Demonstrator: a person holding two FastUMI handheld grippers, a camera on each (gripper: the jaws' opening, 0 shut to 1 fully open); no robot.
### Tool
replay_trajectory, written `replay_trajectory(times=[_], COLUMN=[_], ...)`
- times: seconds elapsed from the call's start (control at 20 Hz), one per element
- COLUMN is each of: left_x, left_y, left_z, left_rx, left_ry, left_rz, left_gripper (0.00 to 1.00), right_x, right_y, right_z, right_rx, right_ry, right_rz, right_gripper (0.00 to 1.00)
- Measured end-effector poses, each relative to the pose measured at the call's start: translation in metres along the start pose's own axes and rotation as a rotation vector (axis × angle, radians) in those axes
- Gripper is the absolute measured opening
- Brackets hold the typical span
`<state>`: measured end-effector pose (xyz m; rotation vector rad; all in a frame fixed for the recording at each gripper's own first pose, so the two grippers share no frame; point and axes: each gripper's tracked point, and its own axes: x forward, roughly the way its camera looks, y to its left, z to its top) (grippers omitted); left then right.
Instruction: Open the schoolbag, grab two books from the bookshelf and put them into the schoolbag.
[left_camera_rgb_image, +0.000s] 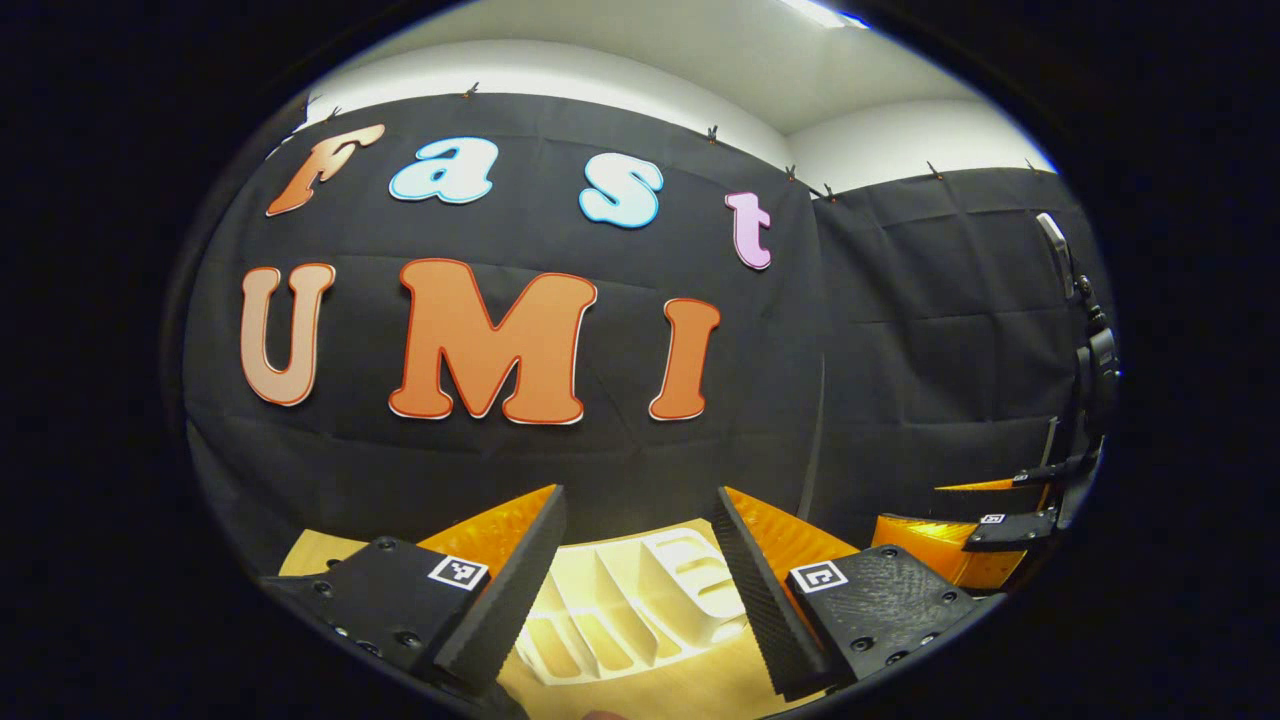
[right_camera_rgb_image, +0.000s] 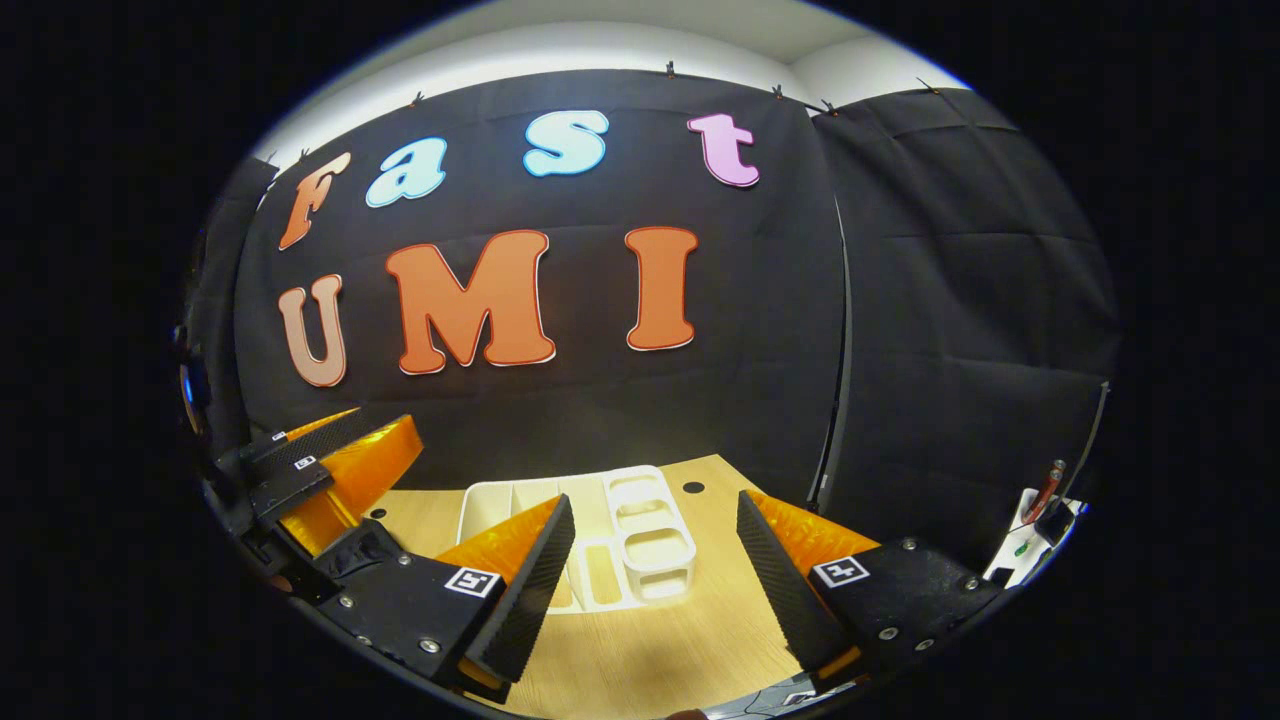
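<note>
Apparently pre-start: left gripper (left_camera_rgb_image: 638, 580) and right gripper (right_camera_rgb_image: 655, 570) both held above counter (right_camera_rgb_image: 640, 650), fingers spread wide, gripping nothing. White bookshelf (right_camera_rgb_image: 640, 535) lies on counter ahead; books and schoolbag not discernible. Judged next: locate schoolbag, open it.

No readable word, number or brand appears on any object in the booth. The only signs are small black-and-white square marker tags, carrying coded patterns rather than letters. One tag (left_camera_rgb_image: 458, 572) sits on each black finger mount of the left gripper (left_camera_rgb_image: 638, 495), near the bottom of the left gripper view. A matching pair (right_camera_rgb_image: 470, 581) sits on the right gripper (right_camera_rgb_image: 655, 500) in the right gripper view.
</note>
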<state>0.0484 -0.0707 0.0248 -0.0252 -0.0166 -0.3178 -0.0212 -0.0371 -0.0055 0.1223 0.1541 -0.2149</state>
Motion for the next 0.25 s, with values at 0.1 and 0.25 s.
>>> replay_trajectory(times=[0.1, 0.25], left_x=[-0.004, -0.007], left_y=[0.01, 0.02], left_z=[-0.004, -0.006], left_rx=[0.004, 0.015], left_ry=[-0.004, -0.003], left_rz=[0.015, 0.028], left_gripper=[0.94, 0.95], right_x=[0.007, 0.014], right_y=[0.008, 0.018], right_z=[-0.003, -0.003], right_rx=[-0.015, -0.009], right_ry=[-0.002, -0.012], right_rz=[0.006, 0.011], right_gripper=[0.98, 0.98])
